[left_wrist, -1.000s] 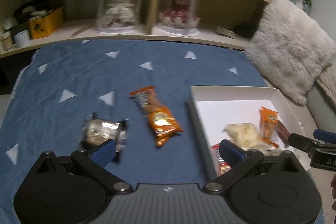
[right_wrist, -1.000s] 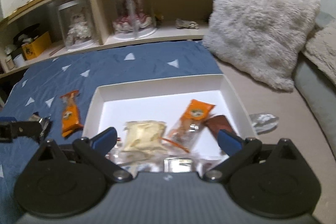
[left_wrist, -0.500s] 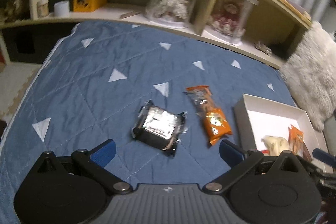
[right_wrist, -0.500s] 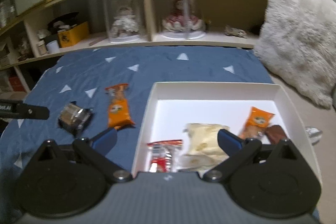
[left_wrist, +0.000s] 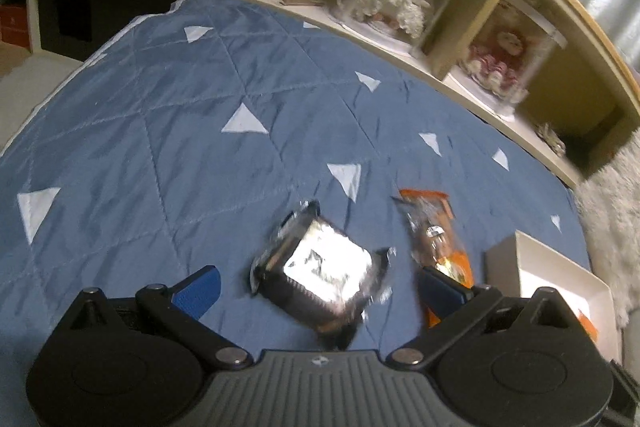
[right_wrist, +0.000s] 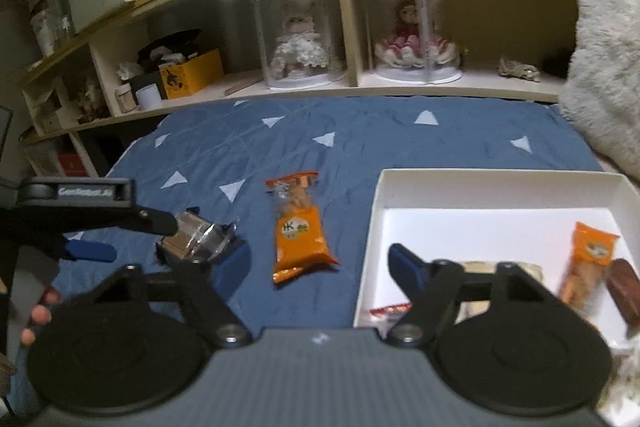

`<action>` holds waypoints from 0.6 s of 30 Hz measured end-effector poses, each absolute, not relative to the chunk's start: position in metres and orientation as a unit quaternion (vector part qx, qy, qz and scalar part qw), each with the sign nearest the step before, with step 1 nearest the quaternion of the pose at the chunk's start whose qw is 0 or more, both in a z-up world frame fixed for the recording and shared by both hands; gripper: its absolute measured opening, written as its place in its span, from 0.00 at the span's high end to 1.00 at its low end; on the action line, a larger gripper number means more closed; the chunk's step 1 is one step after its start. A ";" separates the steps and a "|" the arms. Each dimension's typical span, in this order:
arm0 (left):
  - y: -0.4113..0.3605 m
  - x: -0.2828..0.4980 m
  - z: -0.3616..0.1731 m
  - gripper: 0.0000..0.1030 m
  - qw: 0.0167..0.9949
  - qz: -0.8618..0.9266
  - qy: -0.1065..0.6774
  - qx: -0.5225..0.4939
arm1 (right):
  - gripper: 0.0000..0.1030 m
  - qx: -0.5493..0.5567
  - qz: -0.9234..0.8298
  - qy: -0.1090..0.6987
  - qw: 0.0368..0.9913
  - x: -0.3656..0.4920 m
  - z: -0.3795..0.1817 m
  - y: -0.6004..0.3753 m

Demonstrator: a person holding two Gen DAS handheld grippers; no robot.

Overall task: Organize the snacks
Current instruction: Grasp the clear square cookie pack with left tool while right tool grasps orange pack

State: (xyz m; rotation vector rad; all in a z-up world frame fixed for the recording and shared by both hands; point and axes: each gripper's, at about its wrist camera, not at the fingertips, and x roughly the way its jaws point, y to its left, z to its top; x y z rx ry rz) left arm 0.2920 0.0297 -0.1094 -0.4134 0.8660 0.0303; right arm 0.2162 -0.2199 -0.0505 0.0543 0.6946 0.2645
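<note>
Left gripper (left_wrist: 318, 285): fingers spread wide, holding nothing, either side of a silver-and-black foil packet (left_wrist: 320, 269) lying on the blue quilt (left_wrist: 160, 131). Orange snack bag (left_wrist: 436, 239): flat on the quilt, just right of the packet, between it and the white box (right_wrist: 496, 187). Right gripper (right_wrist: 320, 267): fingers wide apart, empty, above the box's left edge. Box contents: second orange bag (right_wrist: 588, 267), brown bar (right_wrist: 624, 289), pale packet (right_wrist: 480, 269), red-edged wrapper (right_wrist: 390, 311). Behind: wooden shelf (right_wrist: 360, 87) with two cased dolls
</note>
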 end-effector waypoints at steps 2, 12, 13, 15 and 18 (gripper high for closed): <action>0.029 0.300 -0.113 0.00 0.891 0.026 0.410 -0.192 | 0.30 0.020 0.137 0.343 0.929 0.225 -0.057 -0.215; 0.023 0.334 -0.128 0.00 0.903 0.057 0.403 -0.138 | 0.31 -0.017 0.163 0.358 0.919 0.260 -0.088 -0.189; 0.023 0.337 -0.130 0.00 0.904 0.058 0.402 -0.136 | 0.31 -0.022 0.164 0.358 0.919 0.262 -0.091 -0.186; 0.022 0.341 -0.133 0.00 0.904 0.058 0.402 -0.132 | 0.31 -0.032 0.167 0.356 0.919 0.267 -0.095 -0.181; 0.013 0.343 -0.138 0.00 0.905 0.050 0.410 -0.101 | 0.31 -0.026 0.164 0.373 0.913 0.276 -0.100 -0.179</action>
